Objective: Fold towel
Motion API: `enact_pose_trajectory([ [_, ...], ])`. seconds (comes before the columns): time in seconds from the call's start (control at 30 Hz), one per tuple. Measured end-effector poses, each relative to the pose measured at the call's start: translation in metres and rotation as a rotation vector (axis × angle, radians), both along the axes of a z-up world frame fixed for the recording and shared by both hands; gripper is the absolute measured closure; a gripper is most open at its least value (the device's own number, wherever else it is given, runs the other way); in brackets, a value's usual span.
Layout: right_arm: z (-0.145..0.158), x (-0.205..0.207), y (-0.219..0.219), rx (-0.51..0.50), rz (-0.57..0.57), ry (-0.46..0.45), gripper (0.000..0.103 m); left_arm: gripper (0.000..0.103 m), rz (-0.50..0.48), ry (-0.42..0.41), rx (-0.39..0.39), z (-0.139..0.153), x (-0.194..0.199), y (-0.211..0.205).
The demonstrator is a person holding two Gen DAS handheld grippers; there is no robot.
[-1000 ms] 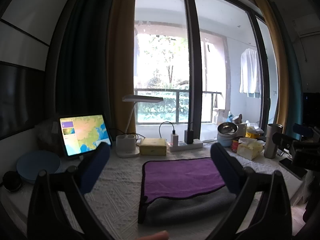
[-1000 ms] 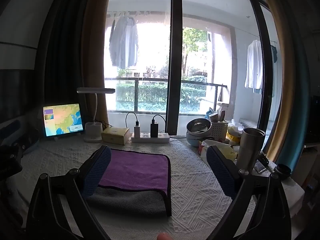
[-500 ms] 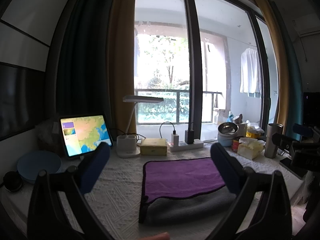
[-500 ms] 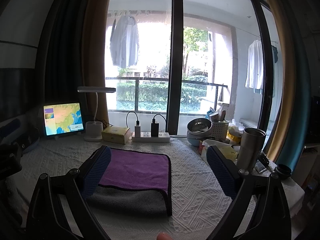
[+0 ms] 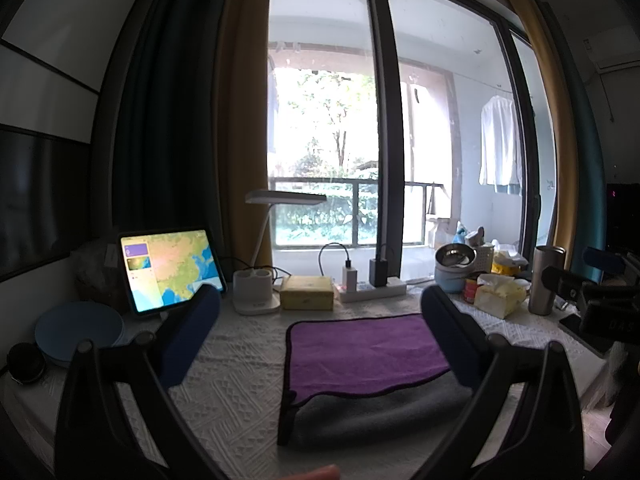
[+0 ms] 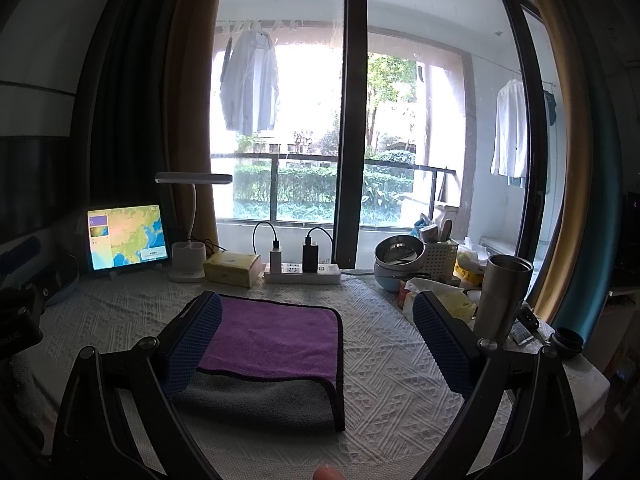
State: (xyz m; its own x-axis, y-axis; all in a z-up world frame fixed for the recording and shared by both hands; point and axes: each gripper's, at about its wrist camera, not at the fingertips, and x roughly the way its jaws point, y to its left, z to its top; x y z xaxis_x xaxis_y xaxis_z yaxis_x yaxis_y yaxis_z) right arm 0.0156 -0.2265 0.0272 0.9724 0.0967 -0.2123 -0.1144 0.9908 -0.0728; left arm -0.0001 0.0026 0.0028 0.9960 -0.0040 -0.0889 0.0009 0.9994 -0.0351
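A towel [image 5: 364, 352] lies folded on the white quilted table cover, purple side over a grey layer, with a dark hem. In the right wrist view the towel [image 6: 276, 340] sits left of centre. My left gripper [image 5: 320, 320] is open and empty, held above and behind the towel's near edge. My right gripper [image 6: 316, 320] is open and empty; its left finger [image 6: 192, 344] overlaps the towel's left part in the image. The right gripper's body shows at the right edge of the left wrist view [image 5: 600, 300].
At the back stand a lit tablet [image 5: 172, 268], a desk lamp [image 5: 260, 288], a yellow box [image 5: 306, 292], a power strip [image 5: 372, 288], bowls [image 6: 400, 260], tissues [image 5: 500, 292] and a steel tumbler [image 6: 502, 296]. A blue plate [image 5: 78, 326] sits far left.
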Motion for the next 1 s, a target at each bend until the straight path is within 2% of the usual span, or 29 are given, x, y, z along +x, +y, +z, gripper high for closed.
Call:
enact_pose_trajectory([
  [1.0, -0.0002, -0.0001, 0.0003, 0.002, 0.001, 0.005, 0.004, 0.002, -0.008, 0.019, -0.011, -0.0020, 0.0016, 0.0026],
])
